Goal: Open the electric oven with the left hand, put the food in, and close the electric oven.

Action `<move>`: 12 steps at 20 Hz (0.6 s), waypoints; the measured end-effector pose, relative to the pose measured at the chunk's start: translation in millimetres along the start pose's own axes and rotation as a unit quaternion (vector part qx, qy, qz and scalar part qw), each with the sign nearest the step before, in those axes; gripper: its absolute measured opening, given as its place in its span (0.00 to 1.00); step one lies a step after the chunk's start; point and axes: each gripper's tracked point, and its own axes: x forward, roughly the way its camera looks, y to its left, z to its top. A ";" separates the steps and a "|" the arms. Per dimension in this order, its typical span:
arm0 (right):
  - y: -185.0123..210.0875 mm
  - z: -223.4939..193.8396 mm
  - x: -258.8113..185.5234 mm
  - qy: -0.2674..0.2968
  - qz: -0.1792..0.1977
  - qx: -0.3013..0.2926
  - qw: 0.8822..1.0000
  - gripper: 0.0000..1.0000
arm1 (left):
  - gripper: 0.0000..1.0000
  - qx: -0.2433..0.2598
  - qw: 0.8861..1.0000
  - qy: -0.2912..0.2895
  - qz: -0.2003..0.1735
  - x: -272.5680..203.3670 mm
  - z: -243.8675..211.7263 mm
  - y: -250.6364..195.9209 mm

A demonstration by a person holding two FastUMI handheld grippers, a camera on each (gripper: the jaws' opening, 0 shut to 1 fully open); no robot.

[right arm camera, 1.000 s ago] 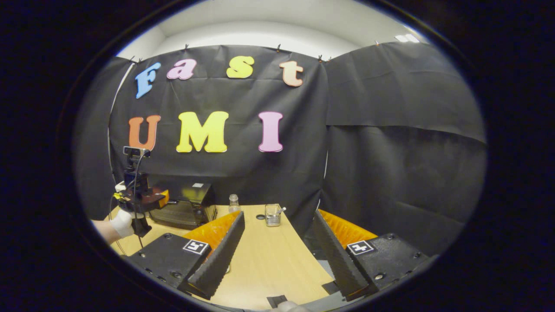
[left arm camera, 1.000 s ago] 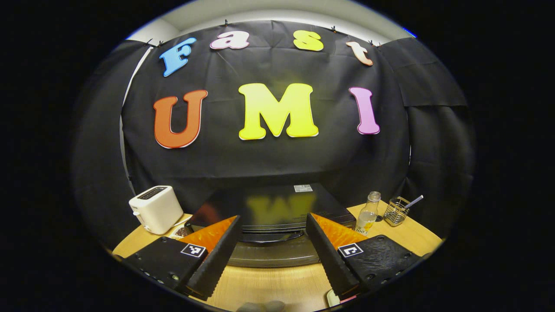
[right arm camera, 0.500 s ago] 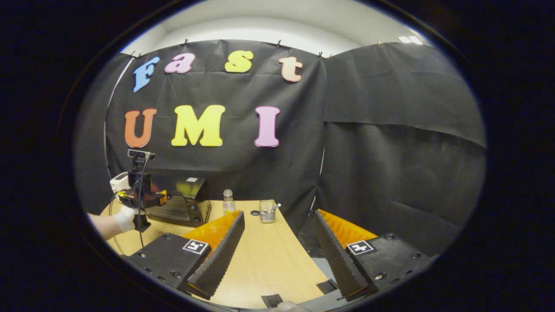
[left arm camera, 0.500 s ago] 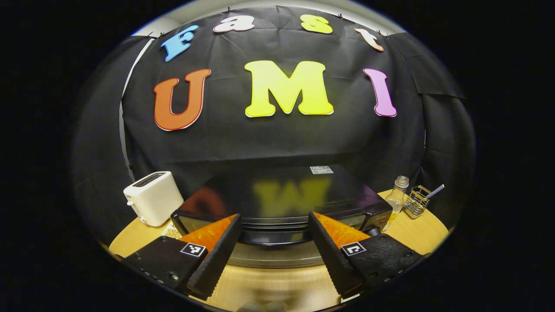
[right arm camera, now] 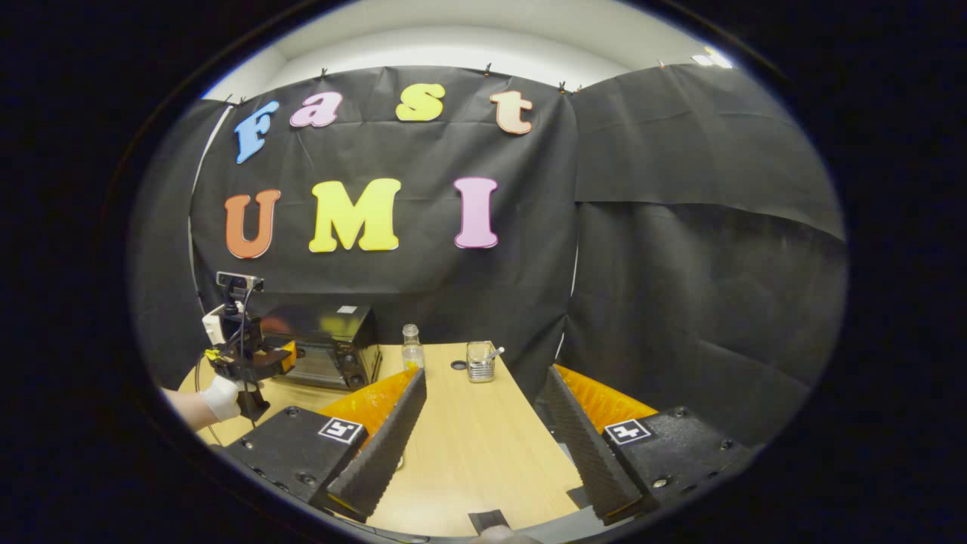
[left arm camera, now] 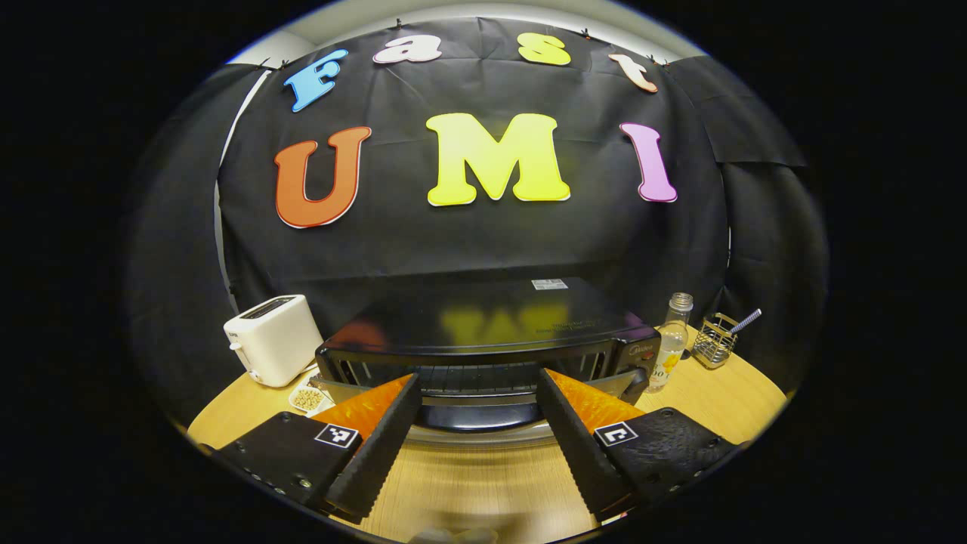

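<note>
The black electric oven (left arm camera: 483,321) stands just ahead of my left gripper (left arm camera: 477,376). Its door is tipped open a little, and the wire rack (left arm camera: 468,372) shows through the gap. The dark door handle (left arm camera: 468,414) lies across between my left fingers, which stand wide open and do not press on it. A small dish of food (left arm camera: 307,398) sits at the oven's left front corner. My right gripper (right arm camera: 483,372) hangs open and empty over the table. From there I see the oven (right arm camera: 325,344) at the left and the left gripper (right arm camera: 249,359) in a white-gloved hand (right arm camera: 223,397).
A white toaster (left arm camera: 272,349) stands left of the oven. Right of it are a glass bottle (left arm camera: 672,332) and a wire holder (left arm camera: 714,347) with a stick in it. The wooden table (right arm camera: 468,446) ends at the black cloth on the right.
The oven door has tipped open, so the rack inside now shows. My left gripper drew back from the oven with the handle between its fingers. The right gripper barely shifted.
</note>
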 end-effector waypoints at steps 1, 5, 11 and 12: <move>2.2 0.1 -0.7 0.001 0.004 0.000 1.000 1.00 | 0.98 -0.002 1.000 0.004 -0.003 -6.2 -5.1 -0.6; 13.9 -4.0 -8.2 0.004 0.021 -0.002 1.000 1.00 | 0.98 -0.005 1.000 0.025 -0.013 -32.0 -31.7 -3.3; 21.2 -13.6 -19.9 0.011 0.034 -0.008 0.999 1.00 | 0.97 -0.007 0.997 0.067 -0.020 -63.0 -81.6 -5.2; 21.1 -15.7 -20.0 0.013 0.033 -0.006 0.999 1.00 | 0.97 -0.007 0.997 0.073 -0.020 -67.1 -89.9 -5.4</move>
